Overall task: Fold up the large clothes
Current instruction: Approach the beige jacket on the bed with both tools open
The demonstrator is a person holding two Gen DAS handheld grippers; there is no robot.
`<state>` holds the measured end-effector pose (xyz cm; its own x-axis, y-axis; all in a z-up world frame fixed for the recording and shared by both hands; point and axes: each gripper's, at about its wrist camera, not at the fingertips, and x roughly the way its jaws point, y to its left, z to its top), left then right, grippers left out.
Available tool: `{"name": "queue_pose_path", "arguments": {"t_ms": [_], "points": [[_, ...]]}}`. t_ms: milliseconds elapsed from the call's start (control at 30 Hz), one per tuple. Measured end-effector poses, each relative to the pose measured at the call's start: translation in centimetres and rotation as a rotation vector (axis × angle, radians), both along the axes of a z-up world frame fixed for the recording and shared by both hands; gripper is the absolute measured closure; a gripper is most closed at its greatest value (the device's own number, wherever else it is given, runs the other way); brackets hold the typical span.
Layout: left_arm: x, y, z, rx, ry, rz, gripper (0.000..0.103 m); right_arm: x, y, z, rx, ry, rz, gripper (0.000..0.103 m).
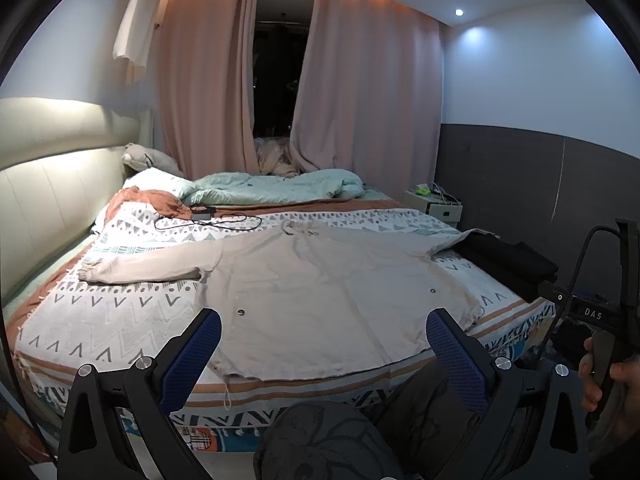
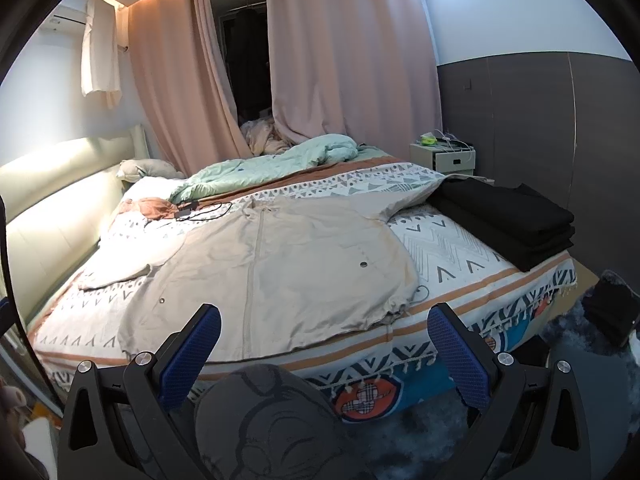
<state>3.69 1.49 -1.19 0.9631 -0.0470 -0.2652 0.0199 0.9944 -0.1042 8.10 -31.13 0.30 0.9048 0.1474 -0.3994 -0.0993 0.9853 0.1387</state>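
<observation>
Lying spread flat and front-up across the patterned bedspread (image 1: 120, 312), beige jacket (image 1: 320, 280), hem hanging close to the near edge of the mattress, collar pointing toward the curtains (image 1: 360, 100) at the far side. Running near-to-far, long axis of the body, following the zip; stretching sideways, one sleeve toward the headboard (image 1: 52, 184), the other reaching under or against the folded black stack (image 2: 508, 220) — which of the two, hard to tell. Hovering short of the hem, left gripper (image 1: 324, 344) and right gripper (image 2: 324, 340), both with jaws spread wide and pinching nothing. Likely being laid out square like this to give both tools clean access to hem and sleeves before a first fold.
</observation>
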Motion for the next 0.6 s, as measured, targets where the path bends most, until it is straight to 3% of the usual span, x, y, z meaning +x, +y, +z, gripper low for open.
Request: {"name": "queue_pose_path", "arguments": {"t_ms": [233, 600], "points": [[2.0, 1.1, -0.2, 0.022, 0.020, 0.006, 0.000, 2.3, 0.4, 0.6, 0.071, 0.024, 0.004, 0.000], [6.3, 3.8, 0.1, 0.003, 0.037, 0.054, 0.000, 7.2, 2.9, 2.0, 0.036, 0.045, 0.033, 0.000]]}}
